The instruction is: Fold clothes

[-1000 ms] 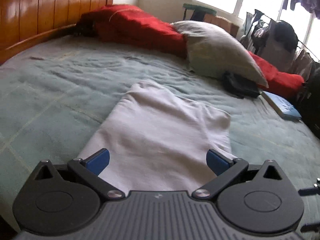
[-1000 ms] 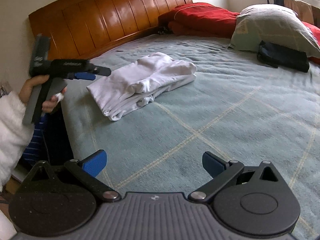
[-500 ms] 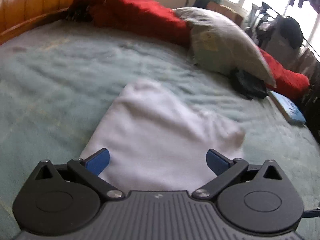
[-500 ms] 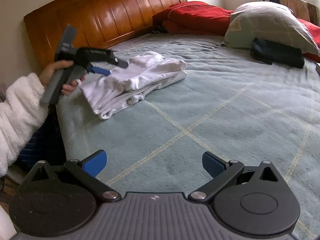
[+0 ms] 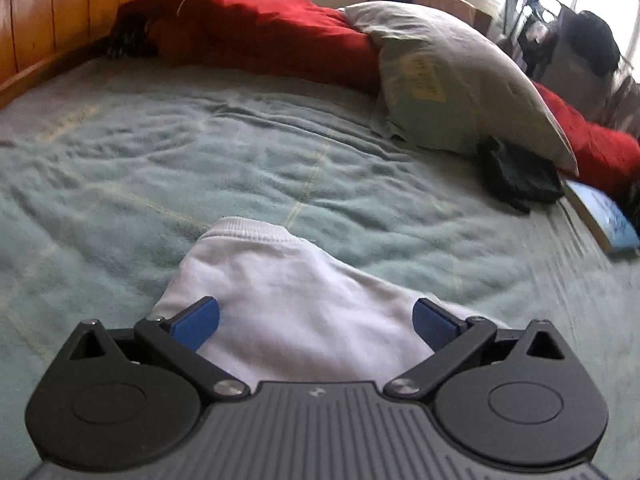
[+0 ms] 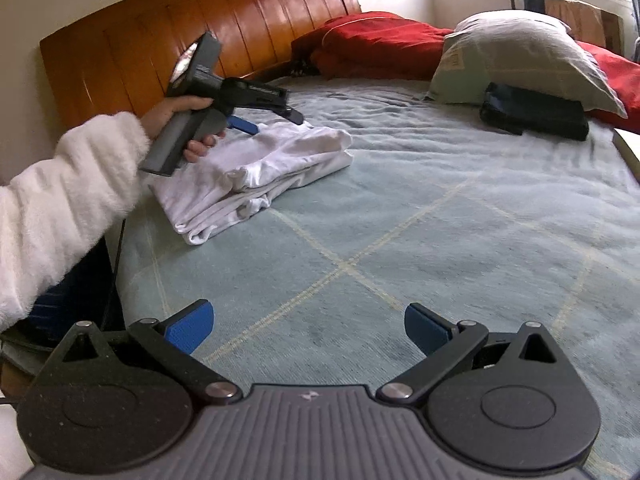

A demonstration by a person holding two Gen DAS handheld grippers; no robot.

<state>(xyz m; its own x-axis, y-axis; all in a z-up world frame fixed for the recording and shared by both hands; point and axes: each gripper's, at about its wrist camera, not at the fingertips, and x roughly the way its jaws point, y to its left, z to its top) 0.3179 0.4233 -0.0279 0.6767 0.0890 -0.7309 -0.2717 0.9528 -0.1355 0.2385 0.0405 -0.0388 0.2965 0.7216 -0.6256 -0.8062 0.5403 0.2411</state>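
Observation:
A folded white garment (image 6: pixel 256 172) lies on the teal blanket near the bed's left side, below the wooden headboard. In the left wrist view the same garment (image 5: pixel 292 300) fills the space under and between my blue fingertips. My left gripper (image 5: pixel 316 322) is open, hovering just above the cloth; the right wrist view shows that left gripper (image 6: pixel 276 120), held by a hand in a white fluffy sleeve, over the garment's far end. My right gripper (image 6: pixel 310 328) is open over bare blanket, well short of the garment, with nothing between its fingers.
A wooden headboard (image 6: pixel 160 48) runs along the left. A red quilt (image 6: pixel 372 44), a grey pillow (image 6: pixel 524 56) and a dark folded item (image 6: pixel 536 112) sit at the far side. A blue book (image 5: pixel 608 220) lies at the right edge. Teal blanket (image 6: pixel 440 220) stretches between.
My left gripper has moved forward and lower over the white garment, so the cloth now reaches between its fingers. The right gripper has barely shifted. Both stayed open.

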